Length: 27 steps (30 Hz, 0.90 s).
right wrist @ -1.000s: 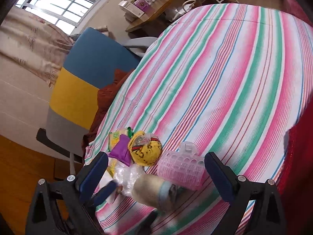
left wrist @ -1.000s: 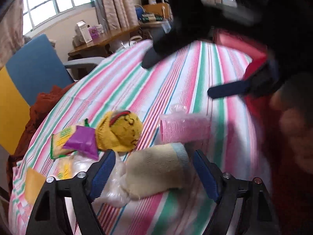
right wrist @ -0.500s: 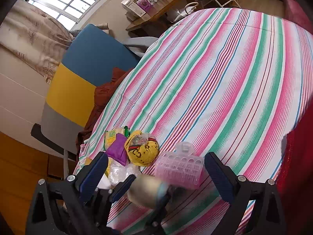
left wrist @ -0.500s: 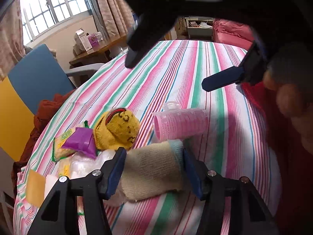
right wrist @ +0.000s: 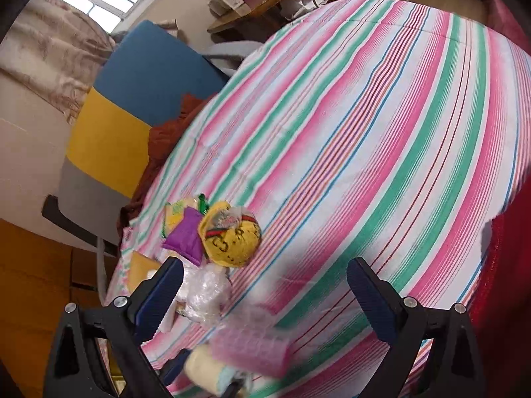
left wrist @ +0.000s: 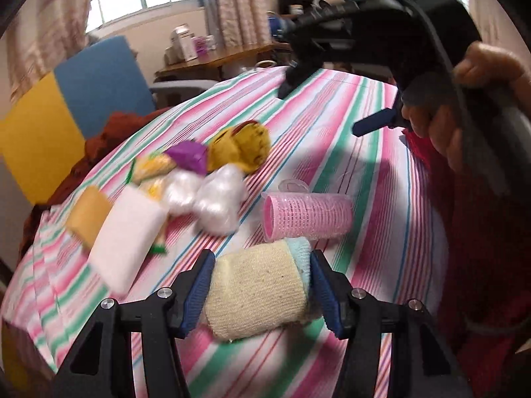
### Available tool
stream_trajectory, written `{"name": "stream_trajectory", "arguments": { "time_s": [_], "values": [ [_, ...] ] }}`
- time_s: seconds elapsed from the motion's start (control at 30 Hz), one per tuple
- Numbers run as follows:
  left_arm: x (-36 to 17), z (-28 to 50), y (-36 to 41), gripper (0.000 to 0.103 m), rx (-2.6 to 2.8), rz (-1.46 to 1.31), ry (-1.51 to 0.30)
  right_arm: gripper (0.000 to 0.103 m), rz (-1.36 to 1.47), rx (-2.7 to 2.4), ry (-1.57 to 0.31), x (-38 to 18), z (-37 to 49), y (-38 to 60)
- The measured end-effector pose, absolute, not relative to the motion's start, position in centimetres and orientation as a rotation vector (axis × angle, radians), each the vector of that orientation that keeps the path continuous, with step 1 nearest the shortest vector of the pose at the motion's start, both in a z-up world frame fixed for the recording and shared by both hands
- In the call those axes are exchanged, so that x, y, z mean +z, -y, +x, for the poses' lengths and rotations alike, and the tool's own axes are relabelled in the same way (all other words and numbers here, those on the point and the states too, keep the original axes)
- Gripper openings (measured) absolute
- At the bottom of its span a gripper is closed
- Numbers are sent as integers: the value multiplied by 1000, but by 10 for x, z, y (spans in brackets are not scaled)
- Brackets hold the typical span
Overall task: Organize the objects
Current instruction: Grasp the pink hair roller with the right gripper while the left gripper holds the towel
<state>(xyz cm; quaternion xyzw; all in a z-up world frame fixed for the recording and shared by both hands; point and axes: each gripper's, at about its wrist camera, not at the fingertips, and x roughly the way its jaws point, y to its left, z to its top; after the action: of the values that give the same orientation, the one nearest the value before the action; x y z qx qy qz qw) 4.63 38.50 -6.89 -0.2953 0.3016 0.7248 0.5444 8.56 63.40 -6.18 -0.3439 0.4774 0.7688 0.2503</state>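
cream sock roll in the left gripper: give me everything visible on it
The cream sock roll is a soft knit bundle, cream with a pale blue cuff at its right end. It lies sideways between the left gripper pads, which press both ends. The pink hair roller sits just beyond it on the striped tablecloth.

Cream rolled sock beside pink hair roller
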Motion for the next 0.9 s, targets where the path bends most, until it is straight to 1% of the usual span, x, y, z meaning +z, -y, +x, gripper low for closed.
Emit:
{"name": "stream_trajectory", "arguments": {
  "time_s": [0.13,0.23,0.33,0.4,0.47,0.57,0.7,0.77,0.8,0.83,0.87,0.9],
  "values": [
    [-70,40,-364,59,1753,-734,-676,100,-1004,2071,-1239,-65,78,-631],
    [-69,38,-356,59,1767,-753,-648,100,-1066,2117,-1242,-67,70,-625],
    [-69,37,-350,59,1787,-764,-626,100,-1293,2182,-1310,-78,48,-602],
    [-69,36,-346,59,1793,-767,-617,100,-1355,2197,-1256,-76,43,-585],
    [-69,36,-345,59,1797,-765,-616,100,-1428,2224,-1251,-75,38,-566],
    [-70,38,-345,59,1807,-757,-615,100,-1487,2234,-1241,-76,37,-543],
    [-71,42,-343,59,1819,-737,-628,99,-1530,2210,-1293,-87,37,-526],
    [-72,43,-343,59,1822,-733,-627,99,-1554,2209,-1281,-92,33,-519],
    [-72,43,-342,59,1822,-733,-626,98,-1572,2200,-1262,-95,30,-516],
    [-72,42,-341,59,1822,-735,-625,93,-1596,2193,-1235,-100,27,-512],
    [-72,42,-340,59,1823,-735,-621,90,-1613,2196,-1208,-103,24,-506],
    [-72,42,-339,59,1824,-737,-617,89,-1607,2209,-1174,-102,24,-504]
  ]
}}
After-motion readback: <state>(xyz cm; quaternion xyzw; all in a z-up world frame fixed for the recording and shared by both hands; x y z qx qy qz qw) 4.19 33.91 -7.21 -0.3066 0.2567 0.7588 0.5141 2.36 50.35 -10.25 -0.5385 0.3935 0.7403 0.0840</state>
